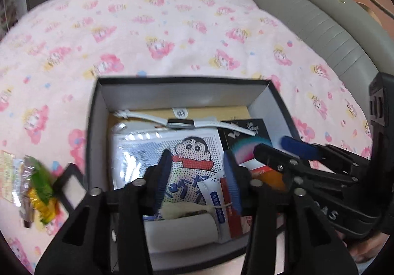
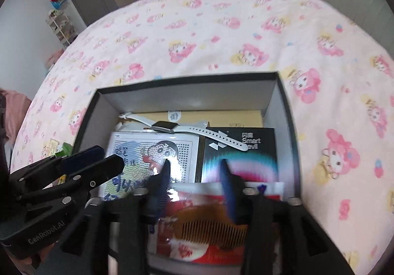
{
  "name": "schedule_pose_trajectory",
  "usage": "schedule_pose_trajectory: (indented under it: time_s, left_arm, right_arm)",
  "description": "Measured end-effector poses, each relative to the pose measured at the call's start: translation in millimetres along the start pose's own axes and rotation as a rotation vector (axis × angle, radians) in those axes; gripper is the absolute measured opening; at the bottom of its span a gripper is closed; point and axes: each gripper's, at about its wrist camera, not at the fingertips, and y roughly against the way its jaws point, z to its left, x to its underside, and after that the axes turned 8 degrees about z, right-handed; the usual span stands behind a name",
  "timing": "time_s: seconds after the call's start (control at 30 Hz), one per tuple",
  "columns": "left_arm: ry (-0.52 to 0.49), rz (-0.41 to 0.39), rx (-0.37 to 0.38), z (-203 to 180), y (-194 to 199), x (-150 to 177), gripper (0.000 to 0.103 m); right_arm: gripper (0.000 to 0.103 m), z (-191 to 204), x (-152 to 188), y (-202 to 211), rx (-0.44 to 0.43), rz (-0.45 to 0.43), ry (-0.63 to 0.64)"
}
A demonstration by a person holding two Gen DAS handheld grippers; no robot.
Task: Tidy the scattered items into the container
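Note:
A black box [image 1: 182, 83] [image 2: 187, 78] with grey inner walls sits on the pink bedspread. It holds a white smartwatch [image 1: 182, 123] [image 2: 187, 129], a cartoon packet [image 1: 172, 152] [image 2: 152, 152], a black "Smart" box [image 2: 241, 152], a red-and-white packet [image 2: 194, 250] with an amber comb [image 2: 211, 225] on it, and a small tube [image 1: 216, 203]. My left gripper [image 1: 197, 176] is open and empty over the box's near left part. My right gripper [image 2: 197, 181] is open and empty over the comb. Each gripper shows in the other's view.
Several snack wrappers [image 1: 37, 191], green and yellow, lie on the bedspread left of the box, next to a small black-framed white piece [image 1: 71, 181]. A grey padded headboard [image 1: 320, 19] curves along the right. A door and shelves [image 2: 61, 24] stand beyond the bed.

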Motion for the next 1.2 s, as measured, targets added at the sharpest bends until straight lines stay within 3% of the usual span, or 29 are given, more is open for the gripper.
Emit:
schedule_pose_trajectory:
  time_s: [0.07, 0.27, 0.37, 0.43, 0.57, 0.77, 1.2]
  left_arm:
    - [-0.019, -0.047, -0.028, -5.1, 21.2, 5.9, 0.052]
    - [-0.016, -0.169, -0.087, -12.4, 83.3, 20.2, 0.085]
    - [-0.027, -0.221, -0.072, -15.2, 113.3, 31.7, 0.087]
    - [-0.035, -0.265, -0.103, -20.3, 135.3, 45.1, 0.093]
    - [-0.039, -0.290, -0.143, -29.4, 165.6, 72.5, 0.102]
    - [-0.048, -0.299, -0.186, -33.6, 181.4, 106.9, 0.102]
    - [-0.024, -0.321, -0.190, -36.0, 204.7, 160.0, 0.102]
  right_arm:
    - [0.059, 4.5, 4.5, 17.6, 0.057, -0.045, -0.009]
    - [0.064, 17.3, 26.0, 76.1, 0.103, -0.177, -0.021]
    - [0.070, 26.4, 43.2, 111.8, 0.121, -0.269, -0.029]
    - [0.076, 31.7, 55.2, 129.3, 0.126, -0.314, -0.033]
    - [0.078, 35.9, 79.7, 148.6, 0.114, -0.334, -0.057]
    - [0.079, 42.9, 116.7, 154.4, 0.100, -0.318, -0.030]
    - [0.079, 62.8, 164.4, 176.7, 0.093, -0.335, 0.003]
